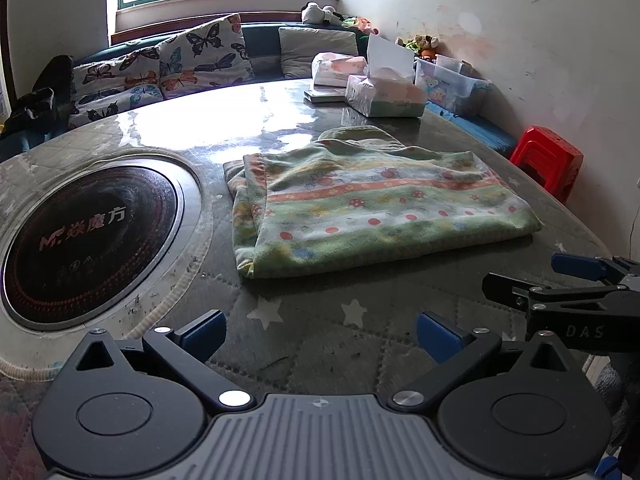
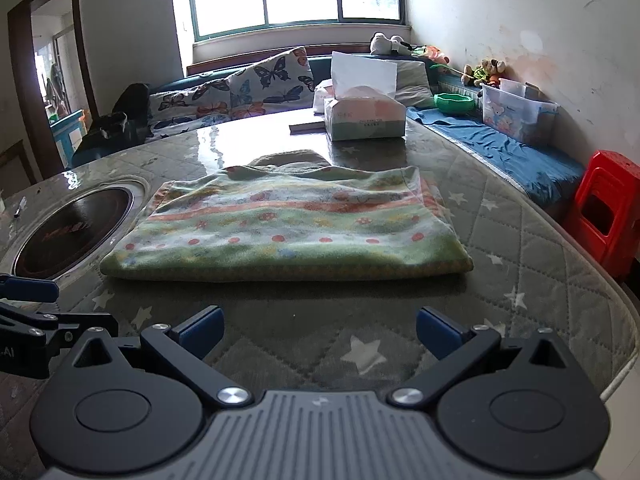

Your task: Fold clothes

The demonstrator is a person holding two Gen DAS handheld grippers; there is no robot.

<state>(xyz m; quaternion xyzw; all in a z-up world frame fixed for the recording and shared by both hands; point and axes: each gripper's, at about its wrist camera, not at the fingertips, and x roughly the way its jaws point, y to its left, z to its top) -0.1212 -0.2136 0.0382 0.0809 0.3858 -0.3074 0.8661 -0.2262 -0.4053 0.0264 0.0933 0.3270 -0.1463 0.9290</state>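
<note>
I see the green towel folded flat in the middle of both views, lying on the star-patterned worktop. My left hand-held gripper is spread wide, holding nothing, near the bottom of the frame. My right hand-held gripper is spread wide too, just short of the towel. A tissue box sits behind the towel.

Left gripper and right gripper are held side by side, jaws spread wide, nothing gripped.
</note>
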